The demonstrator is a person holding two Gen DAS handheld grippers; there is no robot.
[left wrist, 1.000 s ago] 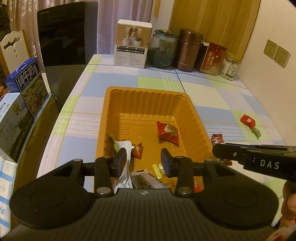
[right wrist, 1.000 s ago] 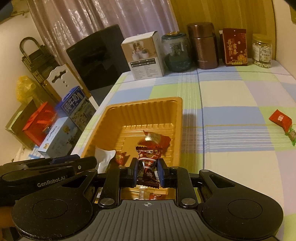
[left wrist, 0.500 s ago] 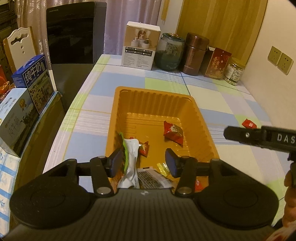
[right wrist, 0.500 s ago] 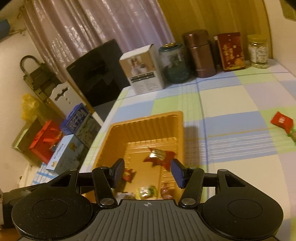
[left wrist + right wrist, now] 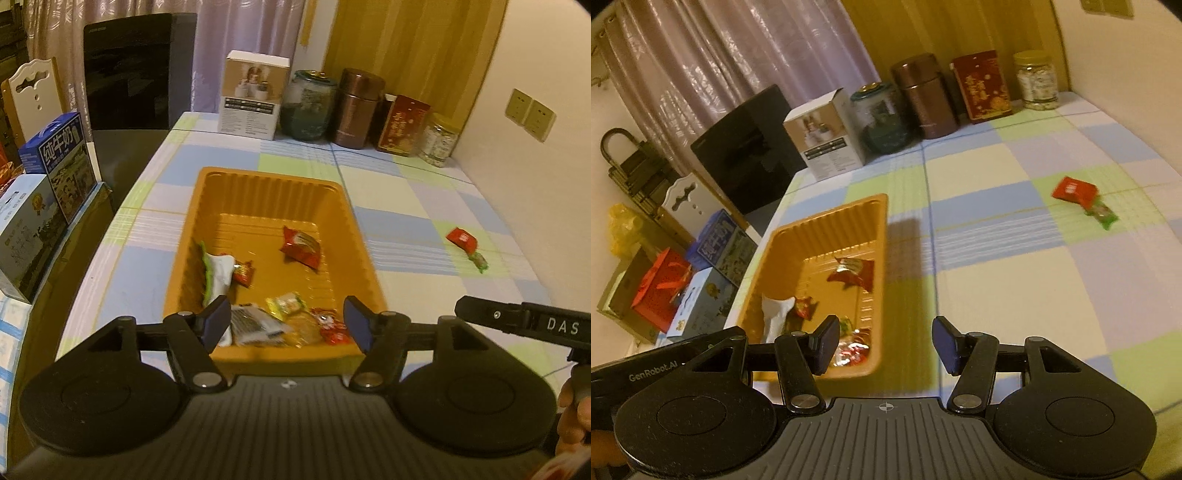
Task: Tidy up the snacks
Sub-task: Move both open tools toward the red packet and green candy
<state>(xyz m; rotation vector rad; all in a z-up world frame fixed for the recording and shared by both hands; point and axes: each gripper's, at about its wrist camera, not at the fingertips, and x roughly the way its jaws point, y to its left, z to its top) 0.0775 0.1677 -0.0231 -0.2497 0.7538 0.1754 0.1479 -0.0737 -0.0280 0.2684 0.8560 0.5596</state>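
Dim warm indoor light, fisheye-bent edges, slight blur.

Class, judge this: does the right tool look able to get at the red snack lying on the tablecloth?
Probably yes: the right tool is open and empty, and bare tablecloth lies between it and the red snack.

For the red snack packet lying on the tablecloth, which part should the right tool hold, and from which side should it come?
Probably from above, closing across the short width of the red snack packet. It lies flat, and a green candy sits against its near-right end, so grip the red body away from that end. The right tool is open and empty.
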